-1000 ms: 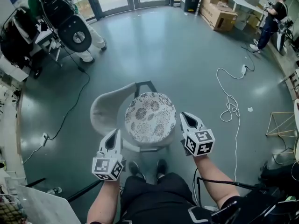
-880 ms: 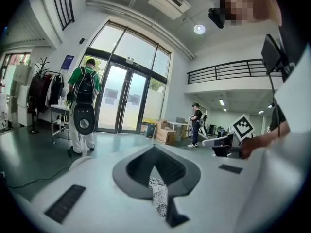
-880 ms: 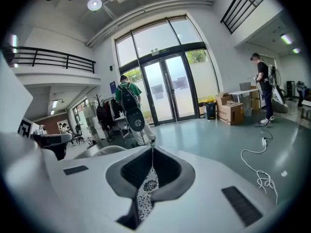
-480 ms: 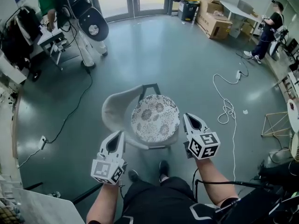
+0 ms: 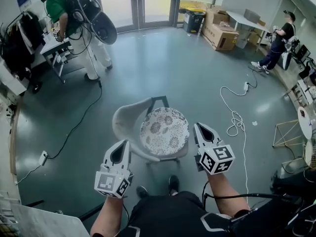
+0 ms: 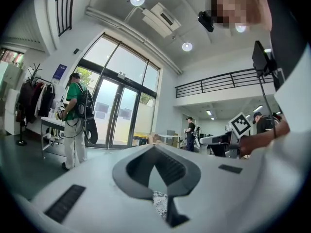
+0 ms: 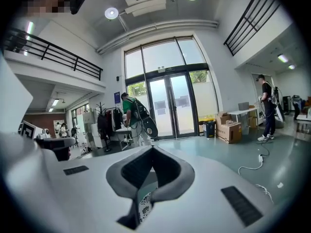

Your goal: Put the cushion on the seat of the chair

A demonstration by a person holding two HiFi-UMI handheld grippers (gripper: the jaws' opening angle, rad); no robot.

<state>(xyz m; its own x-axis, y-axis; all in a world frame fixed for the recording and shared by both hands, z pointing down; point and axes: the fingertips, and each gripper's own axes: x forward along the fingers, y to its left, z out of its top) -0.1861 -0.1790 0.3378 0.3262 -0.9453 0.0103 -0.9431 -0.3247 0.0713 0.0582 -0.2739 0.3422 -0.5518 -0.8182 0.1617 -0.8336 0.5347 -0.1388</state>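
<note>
The cushion (image 5: 164,131) looks like patterned cloth; chair (image 5: 126,125) matt, probably plastic; floor (image 5: 163,63) smooth, glossy.

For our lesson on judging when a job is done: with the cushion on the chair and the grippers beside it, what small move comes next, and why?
Probably just draw both grippers back and stop. The cushion already lies flat on the chair seat, roughly centred; the left gripper and right gripper flank it, shut and empty, so nothing seems left to adjust.

The cushion (image 5: 164,131) is white with a dark floral print. The chair (image 5: 129,125) is pale grey and the floor (image 5: 163,63) dull teal. The person (image 5: 61,6) at eleven o'clock wears green.
</note>
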